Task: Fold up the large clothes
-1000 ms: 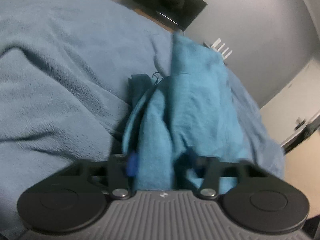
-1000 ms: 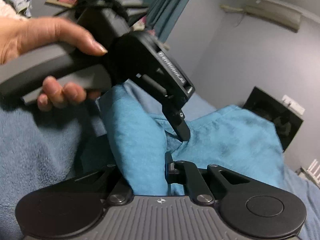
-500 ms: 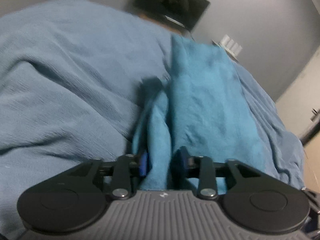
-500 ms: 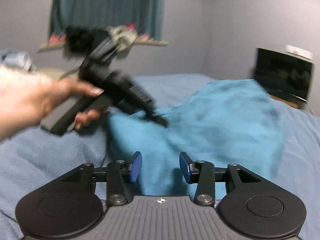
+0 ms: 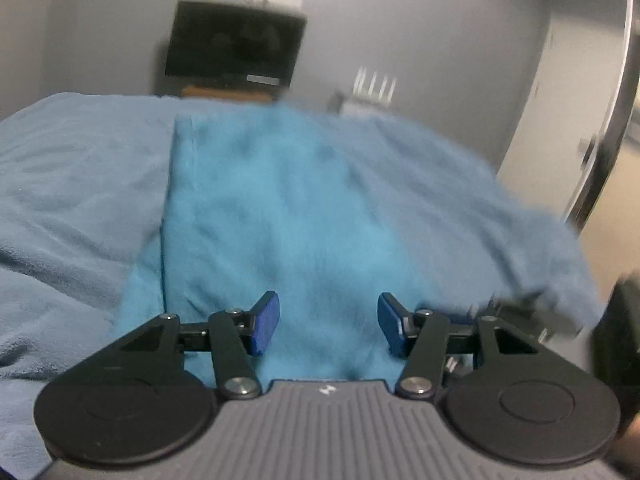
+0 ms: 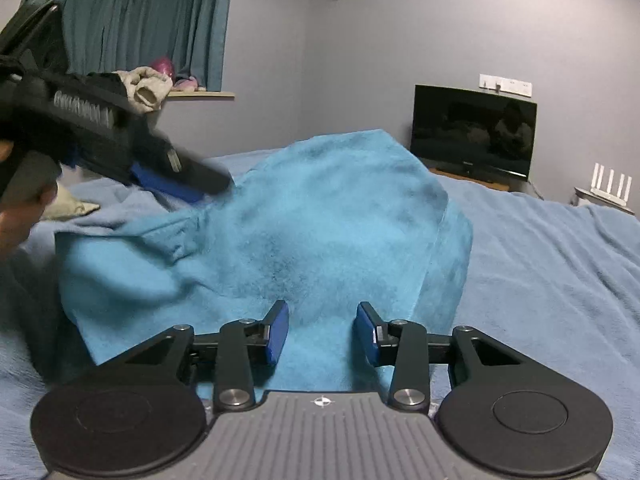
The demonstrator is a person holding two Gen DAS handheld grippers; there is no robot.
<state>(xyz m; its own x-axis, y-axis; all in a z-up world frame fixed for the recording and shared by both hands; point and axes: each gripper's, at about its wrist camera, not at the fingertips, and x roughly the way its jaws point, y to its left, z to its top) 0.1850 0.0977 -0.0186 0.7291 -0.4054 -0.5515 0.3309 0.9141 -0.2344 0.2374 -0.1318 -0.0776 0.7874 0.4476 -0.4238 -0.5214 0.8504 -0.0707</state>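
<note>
A teal garment (image 5: 280, 208) lies folded lengthwise on the blue bed blanket (image 5: 60, 200). Its straight left edge runs away from me in the left wrist view. My left gripper (image 5: 326, 320) hovers over the garment's near end. Its jaws are opening, and the blue pads (image 5: 264, 324) stand apart with only cloth beneath them. My right gripper (image 6: 322, 328) is open above the near part of the garment (image 6: 320, 220), touching nothing. The right wrist view also shows the left gripper (image 6: 188, 182), blurred, at the garment's far left edge, with a hand (image 6: 16, 216) on its handle.
The blanket (image 6: 540, 260) covers the whole bed. A dark TV (image 6: 474, 132) and a white router (image 6: 608, 184) stand by the far wall. A window ledge (image 6: 200, 95) under teal curtains (image 6: 140, 20) holds bundled clothes. A door frame (image 5: 616, 128) is at the right.
Both grippers were shut on bunched teal cloth; they have let go and opened. The garment has dropped flat onto the bed. Both hands have rolled level and drawn apart.
</note>
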